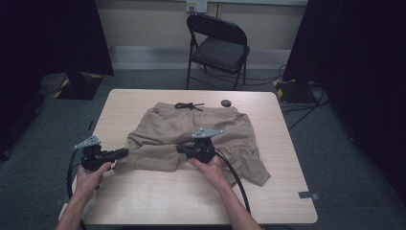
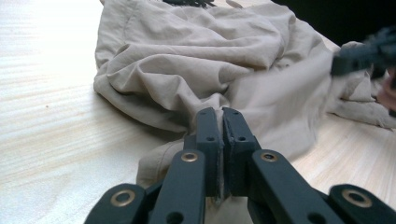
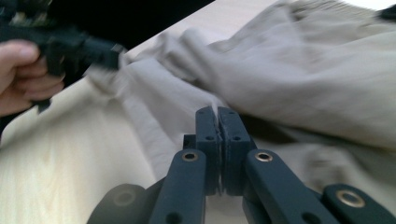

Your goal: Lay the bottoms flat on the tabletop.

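**Now both grippers hold one trouser leg, and the fold runs away from the person**

Here the beige shorts (image 1: 201,134) lie spread on the bench (image 1: 143,201), with the waistband and its dark drawstring (image 1: 189,105) at the far side and the two legs toward the person. The left gripper (image 1: 125,152) has its jaws pressed together on the outer corner of the left leg hem; in the left gripper view a thin ridge of cloth stands between the two black jaws. The right gripper (image 1: 181,148) is clamped in the same way on the inner corner of that same leg (in its own view the cloth is pinched right at the jaw tips). So the hem is stretched between the two grippers, and this line lies across the bench, left to right.

The important relation is this: the rest of the shorts lies beyond both grippers, on the far side, and the long axis of the garment goes from the person to the waistband. I judge that the next move is to carry the hem forward, over the body of the shorts. Both hands are about equally near, so they should travel together, otherwise the leg will twist.

A small dark round object (image 1: 226,102) rests near the waistband.
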Tool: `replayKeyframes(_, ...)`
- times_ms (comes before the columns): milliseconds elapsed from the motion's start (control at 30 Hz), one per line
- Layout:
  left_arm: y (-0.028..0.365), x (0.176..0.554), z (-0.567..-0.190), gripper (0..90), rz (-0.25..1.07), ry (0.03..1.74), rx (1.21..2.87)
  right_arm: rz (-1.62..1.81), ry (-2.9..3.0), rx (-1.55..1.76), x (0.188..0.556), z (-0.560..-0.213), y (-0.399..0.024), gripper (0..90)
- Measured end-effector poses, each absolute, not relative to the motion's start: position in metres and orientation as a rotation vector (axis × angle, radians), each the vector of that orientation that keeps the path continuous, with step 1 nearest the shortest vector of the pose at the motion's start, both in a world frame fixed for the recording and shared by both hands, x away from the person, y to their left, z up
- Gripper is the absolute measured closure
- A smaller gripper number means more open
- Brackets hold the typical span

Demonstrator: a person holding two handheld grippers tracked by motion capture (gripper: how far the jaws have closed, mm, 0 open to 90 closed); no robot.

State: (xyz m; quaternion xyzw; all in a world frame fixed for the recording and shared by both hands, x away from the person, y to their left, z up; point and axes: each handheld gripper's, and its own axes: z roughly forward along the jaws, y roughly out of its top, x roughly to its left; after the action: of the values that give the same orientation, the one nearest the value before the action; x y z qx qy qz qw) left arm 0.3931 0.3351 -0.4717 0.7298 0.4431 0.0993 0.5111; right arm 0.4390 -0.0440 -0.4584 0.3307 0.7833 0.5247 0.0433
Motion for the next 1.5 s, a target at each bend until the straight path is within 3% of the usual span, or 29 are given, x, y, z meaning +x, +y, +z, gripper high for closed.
replayKeyframes(167, 0.329, 0.396, -0.479, 86.3, 0.217, 1.078, 1.806, 1.483, 2.438, 1.082, 0.454, -0.473, -0.048, 84.7)
replayKeyframes(300, 0.329, 0.397, -0.485, 85.1, 0.212, 1.089, 1.831, 1.399, 2.485, 1.075, 0.45, -0.486, -0.044, 62.5)
replayKeyframes(433, 0.33, 0.397, -0.489, 82.9, 0.199, 1.104, 1.831, 1.449, 2.445, 1.042, 0.439, -0.473, -0.044, 47.9)
replayKeyframes(567, 0.33, 0.397, -0.49, 80.9, 0.199, 1.107, 1.83, 1.484, 2.415, 0.981, 0.426, -0.46, -0.042, 46.3)
replayKeyframes(733, 0.329, 0.396, -0.488, 80.5, 0.184, 1.093, 1.83, 1.493, 2.465, 0.948, 0.417, -0.466, -0.037, 57.0)
replayKeyframes(1167, 0.327, 0.395, -0.485, 82.3, 0.178, 1.076, 1.826, 1.607, 2.45, 0.899, 0.407, -0.451, -0.04, 65.8)
replayKeyframes(1500, 0.324, 0.397, -0.494, 79.6, 0.16, 1.088, 1.853, 1.383, 2.611, 0.897, 0.414, -0.492, -0.015, 47.0)
